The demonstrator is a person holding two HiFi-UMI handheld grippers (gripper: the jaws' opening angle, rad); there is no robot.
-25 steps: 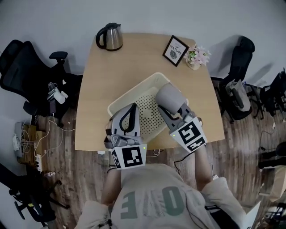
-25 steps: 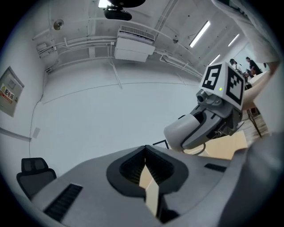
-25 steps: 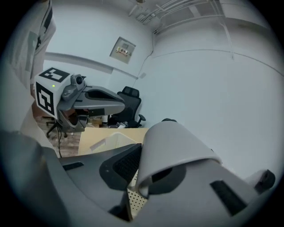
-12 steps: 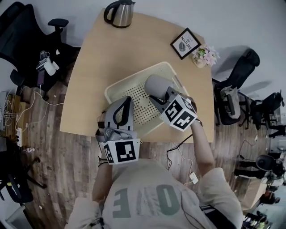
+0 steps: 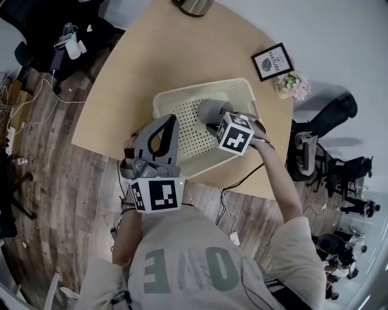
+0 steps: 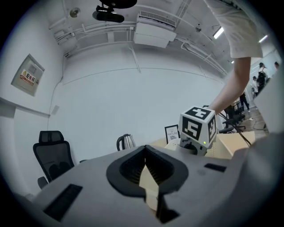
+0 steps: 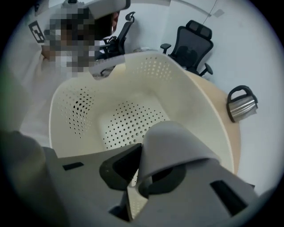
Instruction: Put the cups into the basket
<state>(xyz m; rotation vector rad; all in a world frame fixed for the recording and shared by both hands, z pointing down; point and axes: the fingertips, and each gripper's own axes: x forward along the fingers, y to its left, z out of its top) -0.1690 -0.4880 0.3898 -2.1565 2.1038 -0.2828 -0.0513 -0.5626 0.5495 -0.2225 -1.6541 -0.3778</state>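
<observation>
A cream perforated basket (image 5: pixel 182 98) sits on the wooden table (image 5: pixel 130 66). My right gripper (image 5: pixel 213 123) is shut on a grey cup (image 5: pixel 210 111) and holds it over the basket's right half. In the right gripper view the cup (image 7: pixel 175 142) is pinched by its wall between the jaws, just above the basket's holed floor (image 7: pixel 128 122). My left gripper (image 5: pixel 166 122) hangs over the basket's near left rim, shut with nothing in it. Seen in the left gripper view, that left gripper (image 6: pixel 145 165) has its jaws pressed together. No other cup shows.
A steel kettle (image 5: pixel 193 5) stands at the table's far edge, also visible as the kettle (image 7: pixel 242 104). A framed picture (image 5: pixel 271 61) and a small flower pot (image 5: pixel 293 85) stand at the far right corner. Black office chairs (image 5: pixel 315 151) surround the table. Cables lie on the floor (image 5: pixel 36 103).
The right gripper has carried the grey cup a little further in over the basket and lower. The left gripper has stayed at the near left rim. The head view has swung.
</observation>
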